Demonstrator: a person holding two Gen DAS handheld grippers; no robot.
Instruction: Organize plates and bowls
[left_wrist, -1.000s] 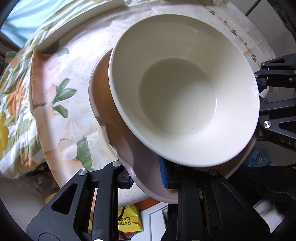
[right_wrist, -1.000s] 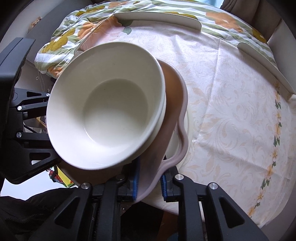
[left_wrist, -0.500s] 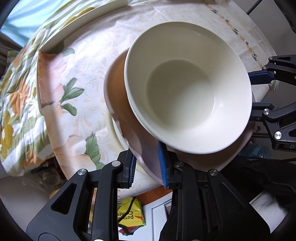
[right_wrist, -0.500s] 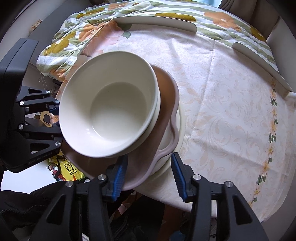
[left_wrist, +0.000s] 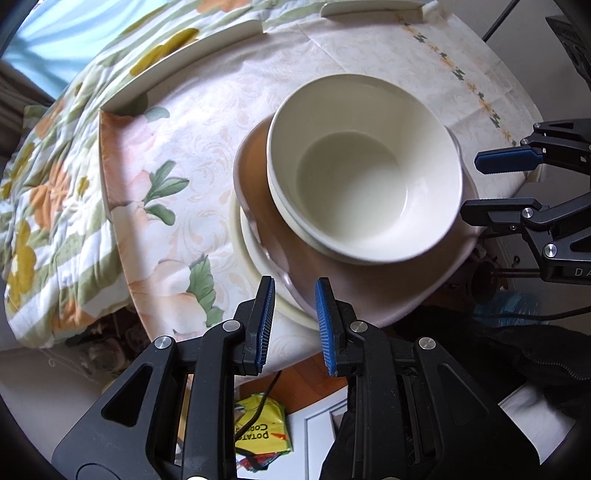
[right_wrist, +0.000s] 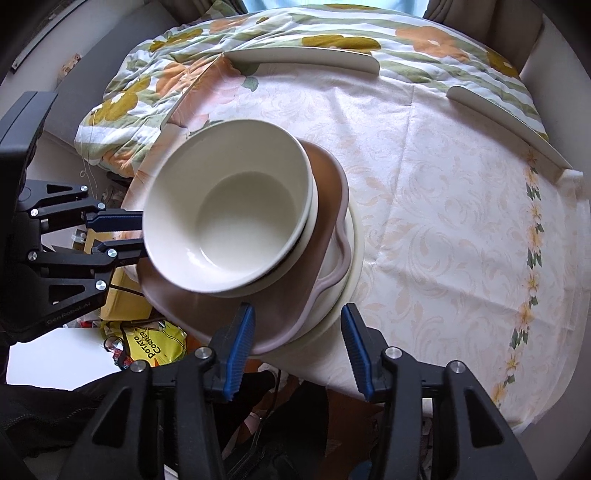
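In the left wrist view, the left tongs point down at the near edge of a round worktop covered by a pale patterned cloth. Their blue pads stand almost together, with only a narrow gap. The rim of the brownish-pink plate with a wavy edge shows below this gap, but the pads do not press on it. This plate lies on a round cream plate at the near edge of the worktop. On the pink plate stands a deep cream ceramic bowl, and the rim of a second cream bowl shows just under it. The right tongs come in from the right side, near the bowl. A quilt with orange and yellow flowers lies at the far left of the worktop. A yellow snack packet lies on the floor below.

In the right wrist view, the right tongs have just been opening and their blue pads stand clearly apart. The edges of the pink plate and of the cream plate show below between them, and neither pad touches them. The left tongs reach in from the left, and their tips are hidden behind the bowl. The stack sits at the near left edge of the worktop, and the rest of the cloth is bare.
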